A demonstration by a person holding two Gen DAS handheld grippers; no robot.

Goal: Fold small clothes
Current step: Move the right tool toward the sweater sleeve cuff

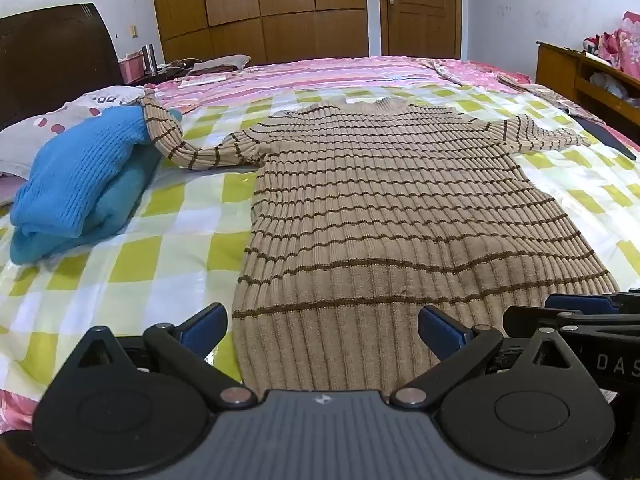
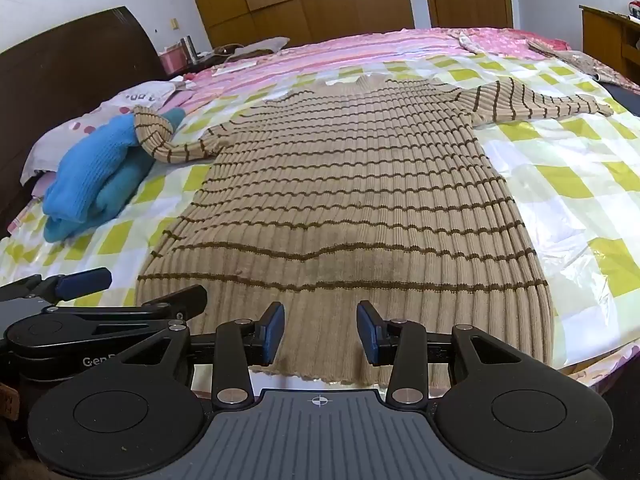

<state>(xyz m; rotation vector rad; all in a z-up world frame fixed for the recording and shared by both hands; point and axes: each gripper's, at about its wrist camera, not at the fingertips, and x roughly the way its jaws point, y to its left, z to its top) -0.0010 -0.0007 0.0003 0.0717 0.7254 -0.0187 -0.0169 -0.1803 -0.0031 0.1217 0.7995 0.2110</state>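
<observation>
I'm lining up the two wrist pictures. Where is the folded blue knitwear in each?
Left wrist: blue knitwear at the left edge, mid-height, on the checked sheet.
Right wrist: blue knitwear left of centre, mid-height, looking smaller.
Shared landmark: the striped sweater's sleeve cuff lies over the blue pile's far end in both views.

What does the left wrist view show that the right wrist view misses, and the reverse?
Only the left wrist view: the sweater's left hem corner and the wooden shelf's floral bedding. Only the right wrist view: the sweater's right hem corner and near hem edge. Both: the striped sweater flat on the bed, its sleeve over the folded blue knit, both grippers open above the hem.
</observation>
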